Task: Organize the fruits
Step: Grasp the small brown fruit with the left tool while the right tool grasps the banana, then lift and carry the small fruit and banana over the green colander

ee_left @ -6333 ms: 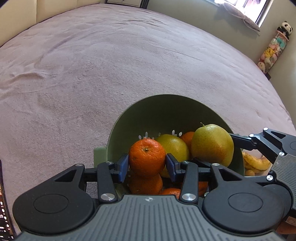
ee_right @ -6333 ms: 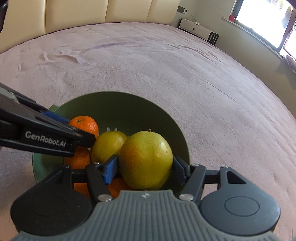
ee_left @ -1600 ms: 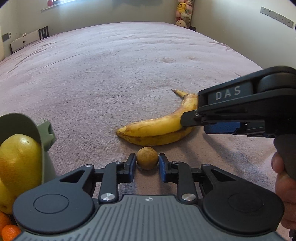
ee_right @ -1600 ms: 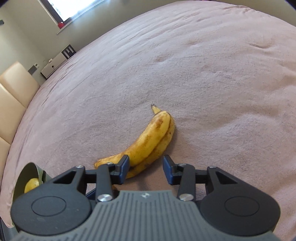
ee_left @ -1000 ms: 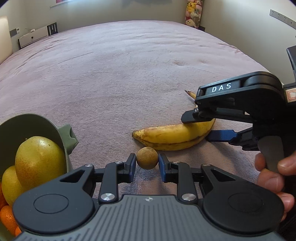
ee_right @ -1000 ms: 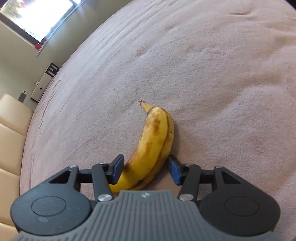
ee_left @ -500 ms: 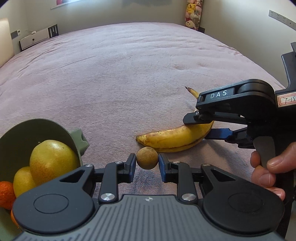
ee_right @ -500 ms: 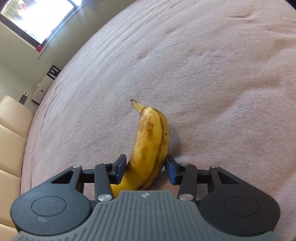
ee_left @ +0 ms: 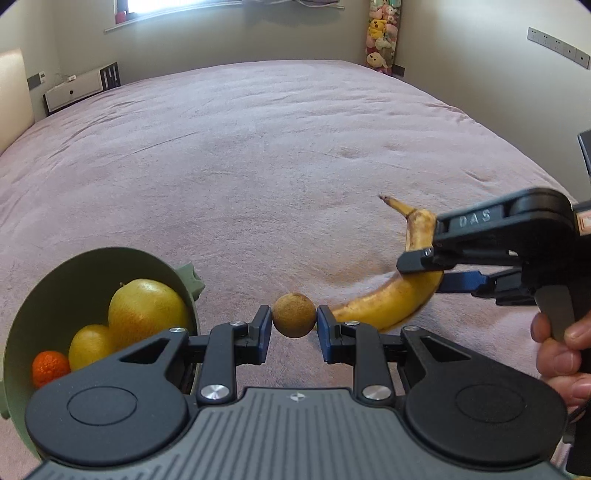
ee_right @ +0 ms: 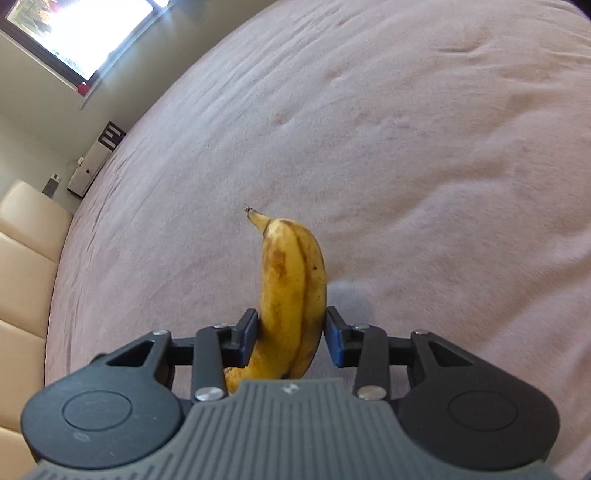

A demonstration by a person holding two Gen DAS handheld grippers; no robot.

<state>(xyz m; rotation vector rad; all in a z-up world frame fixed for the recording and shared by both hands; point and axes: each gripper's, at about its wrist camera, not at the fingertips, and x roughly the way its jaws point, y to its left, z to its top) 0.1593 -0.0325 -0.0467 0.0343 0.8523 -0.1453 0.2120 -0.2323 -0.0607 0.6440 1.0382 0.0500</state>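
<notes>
My left gripper [ee_left: 294, 329] is shut on a small round brown fruit [ee_left: 294, 314], held above the pink bedspread. My right gripper [ee_right: 290, 335] is shut on a spotted yellow banana [ee_right: 293, 291] and holds it lifted off the bed, stem pointing away. In the left wrist view the banana [ee_left: 391, 297] and the right gripper [ee_left: 421, 273] are at right, near the small fruit. A green bowl [ee_left: 70, 273] at lower left holds two pears [ee_left: 146, 312] and a mandarin [ee_left: 50, 368].
The pink bedspread [ee_left: 258, 166] stretches far ahead. A beige headboard [ee_right: 22, 258] is at left in the right wrist view. A white low cabinet [ee_left: 74, 90] and stacked plush toys [ee_left: 380, 35] stand by the far walls.
The right gripper closed on the banana and lifted it off the bed. The left gripper keeps the small brown fruit and has turned so more of the bowl shows.
</notes>
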